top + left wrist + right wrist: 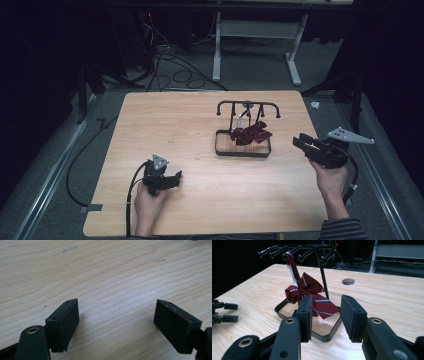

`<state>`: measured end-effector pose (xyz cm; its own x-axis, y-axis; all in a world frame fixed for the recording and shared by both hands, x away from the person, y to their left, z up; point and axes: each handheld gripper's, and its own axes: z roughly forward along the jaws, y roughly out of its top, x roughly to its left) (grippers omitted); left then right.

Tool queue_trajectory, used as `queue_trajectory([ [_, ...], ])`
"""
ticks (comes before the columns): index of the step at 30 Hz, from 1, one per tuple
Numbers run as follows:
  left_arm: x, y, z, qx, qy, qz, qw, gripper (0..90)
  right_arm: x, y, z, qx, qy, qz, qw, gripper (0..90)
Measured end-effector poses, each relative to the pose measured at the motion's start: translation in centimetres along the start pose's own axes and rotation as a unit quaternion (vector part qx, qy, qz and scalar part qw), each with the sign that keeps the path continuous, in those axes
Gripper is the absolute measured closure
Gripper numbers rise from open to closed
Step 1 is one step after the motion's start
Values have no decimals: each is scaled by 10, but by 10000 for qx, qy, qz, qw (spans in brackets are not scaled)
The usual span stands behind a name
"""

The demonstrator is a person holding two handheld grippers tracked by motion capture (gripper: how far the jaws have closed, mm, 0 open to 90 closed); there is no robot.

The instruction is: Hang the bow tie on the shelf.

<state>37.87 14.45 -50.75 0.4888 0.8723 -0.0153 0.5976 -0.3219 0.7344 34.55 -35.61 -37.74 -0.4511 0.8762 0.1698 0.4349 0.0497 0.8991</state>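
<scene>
The right gripper (325,315) has its jaws apart with nothing between them, aimed at the dark red striped bow tie (312,296) hanging from the black rack (322,275) over its tray. The left gripper (115,322) rests open on the wooden table (200,200).

Parted fingers (353,317), striped bow tie (312,293), black rack (322,270)

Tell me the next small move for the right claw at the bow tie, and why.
Probably ease the right claw forward toward the striped bow tie. Its jaws stand open with nothing between them, short of the tie, which hangs from a peg of the black rack and droops into its tray.
</scene>
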Motion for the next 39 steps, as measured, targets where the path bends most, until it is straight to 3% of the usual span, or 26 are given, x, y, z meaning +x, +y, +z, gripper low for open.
queue_trajectory([
  [10, 0, 0, 0, 1, 0, 0, 10000, 207, -2, -11, -7, -32, 11, 77, 10000, 636],
  [39, 0, 0, 0, 2, 0, 1, 10000, 207, -4, -41, -5, 171, 75, 208, 9996, 639],
])
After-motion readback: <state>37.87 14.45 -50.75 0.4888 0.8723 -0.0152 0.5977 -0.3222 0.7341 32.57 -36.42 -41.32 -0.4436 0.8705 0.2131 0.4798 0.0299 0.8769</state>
